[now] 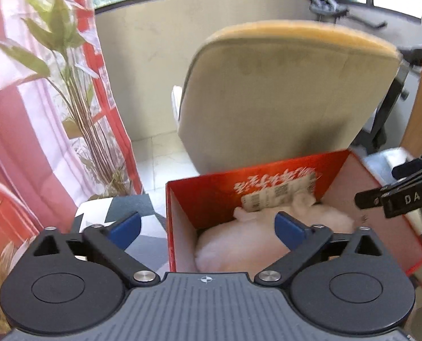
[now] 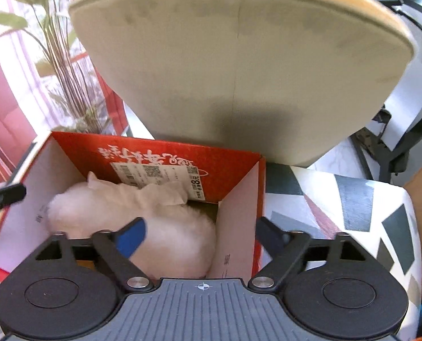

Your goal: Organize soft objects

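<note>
Through the left wrist camera I see my left gripper (image 1: 208, 228) with its blue-padded jaws spread wide and nothing between them. It hangs over the near left corner of the red cardboard box (image 1: 340, 189), one finger outside the left wall and the other above the inside. The fluffy white plush toy (image 1: 239, 245) lies in the bottom of the box, filling most of the floor, with a printed white label (image 1: 279, 197) stuck on the red far wall just behind it. At the right edge the black finger of my right gripper (image 1: 395, 196) reaches in above the right wall of the box. The box stands on a desk covered with a grey, black and white geometric cloth (image 1: 142, 207). Behind it I see the back of a beige upholstered chair (image 1: 282, 91), and to the left a green leafy plant (image 1: 66, 65) before a red and pink curtain (image 1: 20, 142).

Through the right wrist camera my right gripper (image 2: 201, 237) is likewise wide open and empty, its left finger above the plush toy (image 2: 179, 241) and its right finger outside the right wall of the box (image 2: 236, 227). The toy rests inside, touching neither finger that I can see. The patterned cloth (image 2: 353, 207) spreads to the right of the box, and the beige chair (image 2: 239, 65) fills the upper part of the view.
</note>
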